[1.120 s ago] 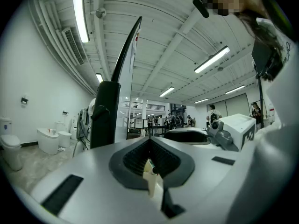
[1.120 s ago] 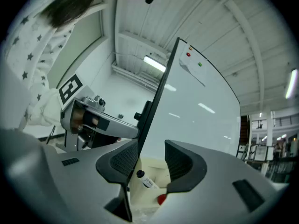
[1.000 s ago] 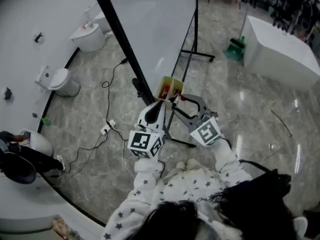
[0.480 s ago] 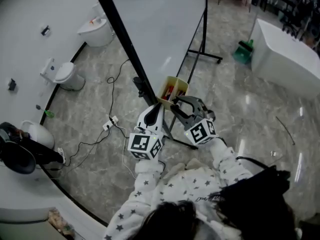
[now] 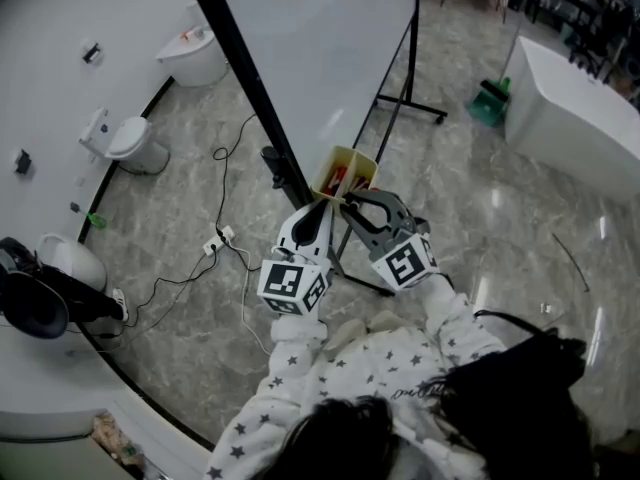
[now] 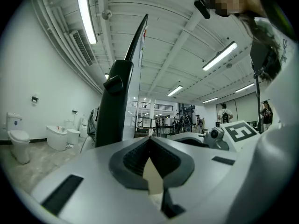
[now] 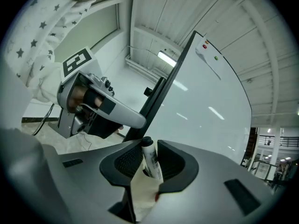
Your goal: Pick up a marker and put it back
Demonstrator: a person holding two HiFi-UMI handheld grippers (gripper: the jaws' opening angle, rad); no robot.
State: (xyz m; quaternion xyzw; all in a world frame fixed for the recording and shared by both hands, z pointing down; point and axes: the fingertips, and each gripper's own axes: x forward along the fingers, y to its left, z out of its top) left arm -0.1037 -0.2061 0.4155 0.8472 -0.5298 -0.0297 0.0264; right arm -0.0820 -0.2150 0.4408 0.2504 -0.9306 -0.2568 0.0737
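A small yellow box (image 5: 347, 166) holding markers hangs at the lower edge of the whiteboard (image 5: 320, 58). My right gripper (image 5: 352, 200) reaches into the box from the front. In the right gripper view a white marker with a black cap (image 7: 150, 161) stands upright between its jaws (image 7: 148, 146), which are closing onto it; the pads sit against its sides. The box's tan wall (image 7: 142, 192) shows just below. My left gripper (image 5: 320, 206) is beside it on the left, shut with nothing held, its tips (image 6: 150, 139) meeting in front of the box.
The whiteboard's black stand leg (image 5: 400, 78) runs back to the right. Cables and a power strip (image 5: 222, 240) lie on the marble floor at left. Toilets (image 5: 125, 143) line the left wall. A white counter (image 5: 575, 98) and a green dustpan (image 5: 490, 103) are at the far right.
My right gripper has shifted left up to the yellow box, and its jaws have narrowed from wide open to around the marker. The left gripper has stayed put.
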